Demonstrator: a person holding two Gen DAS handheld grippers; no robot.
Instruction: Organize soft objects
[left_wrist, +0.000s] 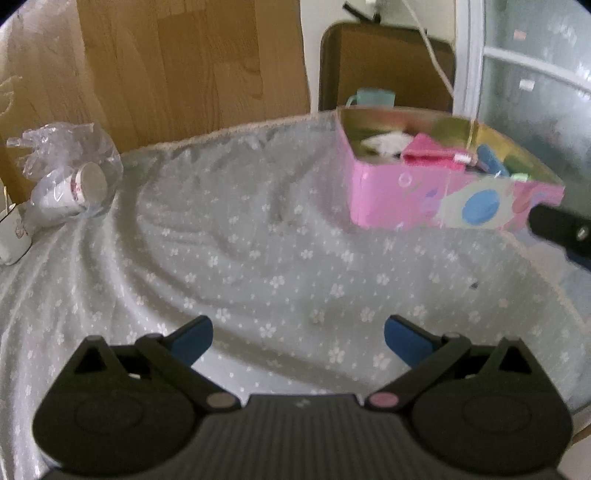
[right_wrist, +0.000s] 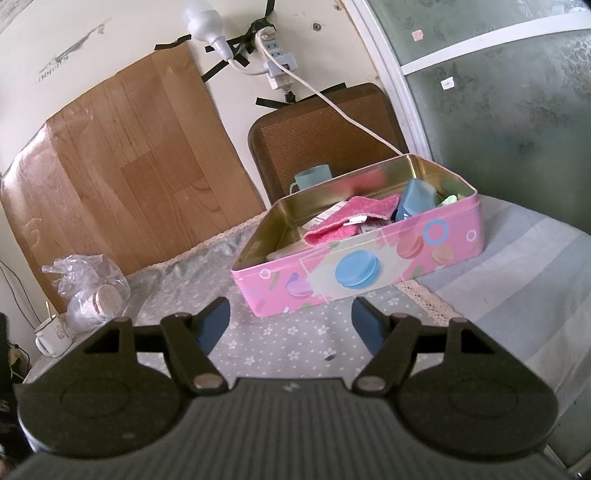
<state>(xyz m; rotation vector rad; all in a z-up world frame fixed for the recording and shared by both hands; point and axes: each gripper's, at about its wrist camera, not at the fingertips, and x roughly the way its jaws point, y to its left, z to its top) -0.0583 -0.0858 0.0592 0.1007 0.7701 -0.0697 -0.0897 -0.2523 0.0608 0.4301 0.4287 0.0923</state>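
A pink tin box (right_wrist: 369, 273) with macaron pictures stands open on the floral tablecloth (right_wrist: 280, 343); it also shows in the left wrist view (left_wrist: 388, 199) at the far right. Inside it lie a pink cloth (right_wrist: 347, 218), a blue soft piece (right_wrist: 415, 197), something green and something white. The pink cloth also shows in the left wrist view (left_wrist: 432, 153). My right gripper (right_wrist: 290, 321) is open and empty, just in front of the box. My left gripper (left_wrist: 297, 338) is open and empty over the bare cloth, well left of the box.
A clear plastic bag with paper cups (left_wrist: 74, 181) lies at the far left, next to a white mug (right_wrist: 53, 334). A teal cup (right_wrist: 314, 175) and a brown chair back (right_wrist: 325, 133) stand behind the box. A striped cloth (right_wrist: 517, 280) covers the right side.
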